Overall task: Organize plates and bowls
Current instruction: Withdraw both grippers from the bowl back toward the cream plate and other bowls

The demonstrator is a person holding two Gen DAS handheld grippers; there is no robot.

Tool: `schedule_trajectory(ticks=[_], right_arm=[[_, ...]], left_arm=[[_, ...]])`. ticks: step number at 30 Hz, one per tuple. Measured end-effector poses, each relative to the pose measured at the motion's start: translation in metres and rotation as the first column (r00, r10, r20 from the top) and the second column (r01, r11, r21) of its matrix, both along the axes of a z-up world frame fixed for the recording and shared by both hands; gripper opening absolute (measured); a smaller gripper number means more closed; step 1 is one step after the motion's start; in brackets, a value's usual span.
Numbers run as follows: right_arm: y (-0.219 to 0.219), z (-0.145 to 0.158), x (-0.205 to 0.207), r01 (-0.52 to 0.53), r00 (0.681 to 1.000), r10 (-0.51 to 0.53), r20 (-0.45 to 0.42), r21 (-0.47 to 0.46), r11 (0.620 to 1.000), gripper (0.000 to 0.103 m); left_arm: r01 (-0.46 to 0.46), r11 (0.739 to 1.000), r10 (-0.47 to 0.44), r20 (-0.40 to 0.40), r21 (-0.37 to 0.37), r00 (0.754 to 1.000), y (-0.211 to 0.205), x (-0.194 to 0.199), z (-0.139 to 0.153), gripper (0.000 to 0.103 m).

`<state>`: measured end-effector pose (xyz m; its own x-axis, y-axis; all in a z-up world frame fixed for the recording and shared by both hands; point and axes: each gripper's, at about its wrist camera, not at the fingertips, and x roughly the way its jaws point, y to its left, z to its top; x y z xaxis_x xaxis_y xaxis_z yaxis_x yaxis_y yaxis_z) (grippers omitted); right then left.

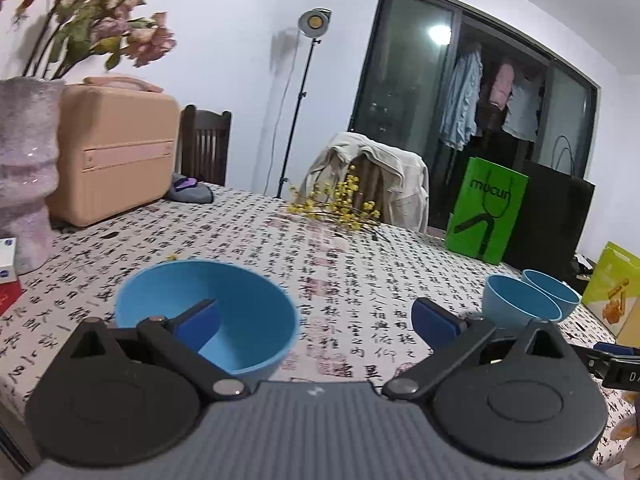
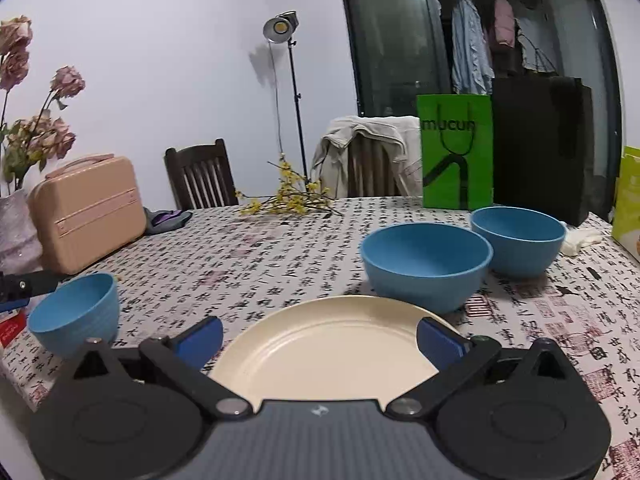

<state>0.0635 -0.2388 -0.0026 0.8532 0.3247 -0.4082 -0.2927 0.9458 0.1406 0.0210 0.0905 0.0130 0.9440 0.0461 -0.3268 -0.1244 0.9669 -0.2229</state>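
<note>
In the left wrist view, my left gripper (image 1: 316, 322) is open; its left fingertip (image 1: 198, 326) is inside a blue bowl (image 1: 248, 308) and the bowl's right rim lies between the jaws. Two more blue bowls (image 1: 520, 300) stand side by side at the right. In the right wrist view, my right gripper (image 2: 320, 340) is open above a cream plate (image 2: 324, 352) lying flat between its fingers. Beyond the plate stand two blue bowls (image 2: 426, 260), (image 2: 518, 238). The single blue bowl (image 2: 76, 312) is at the left, with the left gripper's tip beside it.
A calligraphy-print tablecloth (image 2: 280, 264) covers the table. A peach case (image 2: 86, 210), a vase of dried roses (image 1: 24, 168), yellow flowers (image 2: 286, 198), a green bag (image 2: 456, 152), a black bag (image 2: 540, 148) and a yellow-green box (image 1: 612, 292) ring the table. Chairs stand behind.
</note>
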Motion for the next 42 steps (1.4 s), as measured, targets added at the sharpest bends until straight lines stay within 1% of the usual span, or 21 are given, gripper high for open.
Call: schedule_trajectory(ticks=[10,13,19,22,26,29,36,40,42], right_arm=[[-0.038,-0.002,0.003,0.081,0.997,-0.081,0.007,0.002,0.997,0.103],[-0.049,-0.005,0.006,0.115,0.993,-0.115,-0.003,0.016,0.993,0.103],[-0.065,-0.012,0.012,0.147,0.989,-0.147,-0.017,0.032,0.989,0.103],[-0.073,-0.013,0.014,0.163,0.987,-0.163,-0.010,0.036,0.986,0.103],[-0.084,-0.012,0.018,0.184,0.983,-0.184,-0.004,0.045,0.982,0.103],[-0.092,-0.011,0.021,0.194,0.981,-0.194,-0.007,0.068,0.979,0.103],[-0.105,-0.011,0.029,0.218,0.976,-0.218,-0.006,0.074,0.973,0.103],[-0.112,-0.010,0.036,0.233,0.973,-0.232,-0.011,0.083,0.969,0.103],[-0.114,-0.009,0.039,0.237,0.972,-0.236,-0.013,0.079,0.968,0.103]], left_arm=[[0.057,0.998,-0.057,-0.014,-0.004,0.998,-0.027,0.022,0.000,0.103],[0.080,0.997,-0.081,-0.031,-0.005,0.996,-0.036,0.029,-0.002,0.103],[0.112,0.994,-0.111,-0.048,-0.001,0.993,-0.052,0.041,0.000,0.103],[0.126,0.992,-0.125,-0.055,0.004,0.991,-0.059,0.047,0.000,0.103],[0.136,0.991,-0.136,-0.072,0.001,0.988,-0.068,0.059,0.001,0.103],[0.140,0.990,-0.141,-0.074,-0.010,0.987,-0.073,0.067,0.001,0.103],[0.166,0.986,-0.167,-0.077,-0.017,0.983,-0.090,0.083,0.010,0.103],[0.193,0.981,-0.195,-0.106,-0.031,0.975,-0.100,0.098,0.016,0.103],[0.210,0.977,-0.211,-0.122,-0.026,0.970,-0.106,0.105,0.019,0.103]])
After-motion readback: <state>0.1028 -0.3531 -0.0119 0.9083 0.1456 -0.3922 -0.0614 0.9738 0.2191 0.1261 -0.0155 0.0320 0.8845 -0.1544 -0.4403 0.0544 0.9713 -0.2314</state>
